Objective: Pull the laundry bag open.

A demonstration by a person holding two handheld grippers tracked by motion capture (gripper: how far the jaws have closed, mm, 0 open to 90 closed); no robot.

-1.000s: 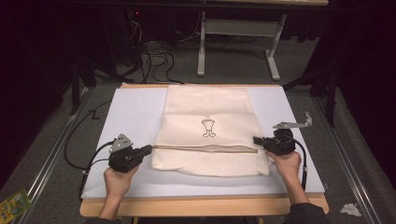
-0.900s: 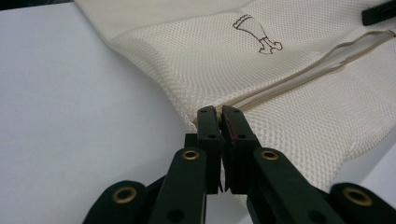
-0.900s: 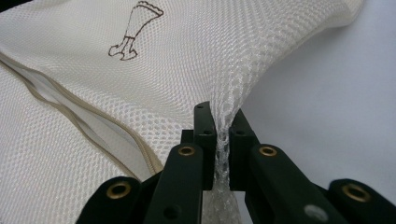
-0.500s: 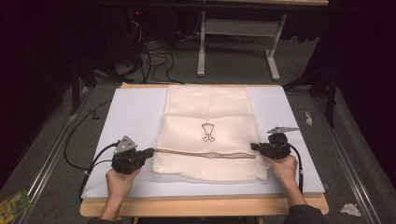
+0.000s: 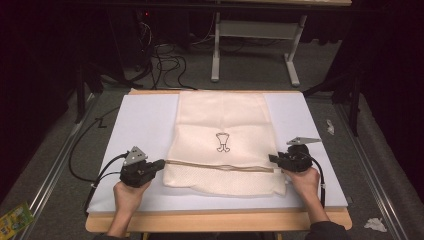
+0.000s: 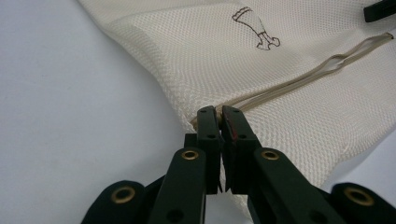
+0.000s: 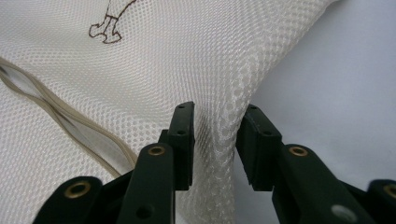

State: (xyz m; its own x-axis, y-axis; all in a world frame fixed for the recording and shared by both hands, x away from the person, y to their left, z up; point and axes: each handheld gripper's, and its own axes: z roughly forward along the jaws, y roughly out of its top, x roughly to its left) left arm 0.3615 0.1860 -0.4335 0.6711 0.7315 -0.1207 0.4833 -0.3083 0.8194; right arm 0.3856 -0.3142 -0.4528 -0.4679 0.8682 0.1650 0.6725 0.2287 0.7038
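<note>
A cream mesh bag [image 5: 220, 130] with a small brown printed figure [image 5: 222, 141] lies flat on a white board [image 5: 140, 120]. A tan drawstring band [image 5: 220, 166] crosses it near the front. My left gripper [image 5: 161, 164] is shut on the bag's left edge where the band ends; in the left gripper view its jaws [image 6: 218, 111] pinch the mesh [image 6: 280, 56]. My right gripper [image 5: 271, 159] is at the bag's right edge. Its jaws [image 7: 215, 109] have just been opening and stand apart, with a raised fold of mesh [image 7: 163, 56] loose between them.
The board rests on a wooden table [image 5: 215, 222]. A white table frame [image 5: 250, 30] and cables [image 5: 165, 55] are on the floor behind. Crumpled paper [image 5: 372, 224] lies at the near right, a green packet [image 5: 12, 217] at the near left.
The right gripper has shifted slightly toward the near edge and let go of the bag's right edge. The left gripper has kept still, holding on.
</note>
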